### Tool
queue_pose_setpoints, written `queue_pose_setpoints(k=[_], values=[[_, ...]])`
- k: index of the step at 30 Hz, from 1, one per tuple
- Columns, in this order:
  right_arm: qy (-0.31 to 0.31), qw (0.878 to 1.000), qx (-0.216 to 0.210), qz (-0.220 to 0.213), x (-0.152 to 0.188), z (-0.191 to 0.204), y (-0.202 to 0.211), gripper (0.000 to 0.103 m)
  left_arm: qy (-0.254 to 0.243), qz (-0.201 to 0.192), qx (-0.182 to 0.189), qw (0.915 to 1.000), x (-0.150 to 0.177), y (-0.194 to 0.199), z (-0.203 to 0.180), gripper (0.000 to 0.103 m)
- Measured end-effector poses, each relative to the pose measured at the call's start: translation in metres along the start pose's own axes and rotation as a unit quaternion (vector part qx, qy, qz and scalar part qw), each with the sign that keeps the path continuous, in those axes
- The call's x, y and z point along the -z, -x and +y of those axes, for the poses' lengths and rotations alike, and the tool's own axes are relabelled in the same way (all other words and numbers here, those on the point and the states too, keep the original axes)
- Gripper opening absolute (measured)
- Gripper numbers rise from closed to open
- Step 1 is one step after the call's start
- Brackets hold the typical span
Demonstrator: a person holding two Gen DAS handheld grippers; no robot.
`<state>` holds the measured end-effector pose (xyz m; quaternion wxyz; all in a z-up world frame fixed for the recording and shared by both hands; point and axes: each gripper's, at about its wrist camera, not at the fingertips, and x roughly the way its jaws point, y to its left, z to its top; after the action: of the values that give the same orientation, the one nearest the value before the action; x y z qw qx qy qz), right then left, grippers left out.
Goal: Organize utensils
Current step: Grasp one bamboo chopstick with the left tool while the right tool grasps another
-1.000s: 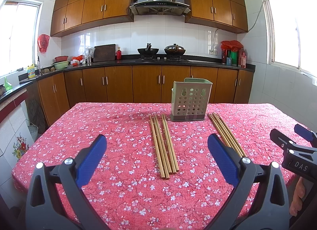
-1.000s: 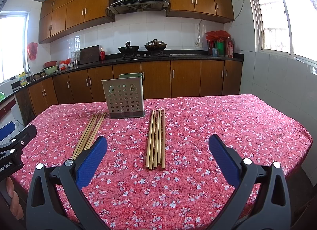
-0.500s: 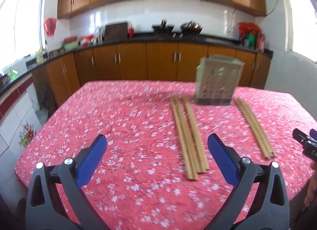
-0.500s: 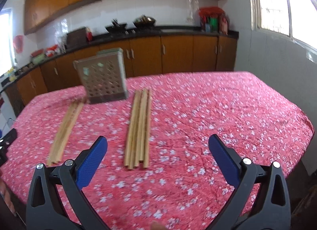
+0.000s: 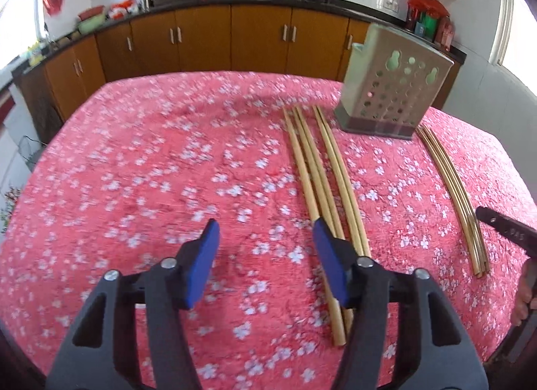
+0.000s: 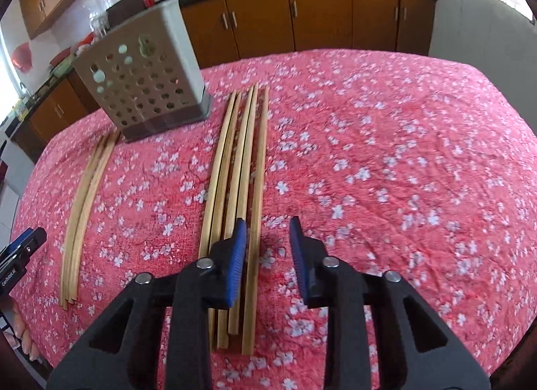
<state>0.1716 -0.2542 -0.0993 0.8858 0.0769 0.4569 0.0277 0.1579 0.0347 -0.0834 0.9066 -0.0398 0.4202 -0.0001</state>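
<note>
I am reaching for chopsticks; my right gripper (image 6: 266,222) has just been narrowing astride the right bundle's (image 6: 240,155) outermost stick, not yet pinching; my left gripper (image 5: 265,227), half-closed and empty, hovers beside the left bundle (image 5: 319,168); next, grip, then lift to the holder (image 6: 141,77).

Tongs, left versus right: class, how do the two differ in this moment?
The left tongs stand wider apart than the right tongs. The left tongs frame only tablecloth, their chopstick bundle lying beside one finger; the right tongs straddle one chopstick, pads not pressing it. Shared: blue pads, and both have just been closing.
</note>
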Motion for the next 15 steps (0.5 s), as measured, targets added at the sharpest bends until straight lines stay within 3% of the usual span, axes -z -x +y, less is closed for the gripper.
queue_pose_setpoints(k=[1, 5, 15], values=[[0.006, 1.0, 0.01, -0.01, 0.001, 0.0, -0.001, 0.01, 0.0, 0.004, 0.005, 1.0, 0.0, -0.002, -0.001, 0.048], [-0.008, 0.999, 0.033, -0.019, 0.0, -0.009, 0.004, 0.008, -0.001, 0.021, 0.03, 0.9993, 0.0, -0.01, -0.006, 0.033], [-0.007, 0.999, 0.038, -0.026, 0.005, -0.003, 0.019, 0.008, -0.022, 0.032, 0.038, 0.9985, 0.0, -0.016, -0.019, 0.025]])
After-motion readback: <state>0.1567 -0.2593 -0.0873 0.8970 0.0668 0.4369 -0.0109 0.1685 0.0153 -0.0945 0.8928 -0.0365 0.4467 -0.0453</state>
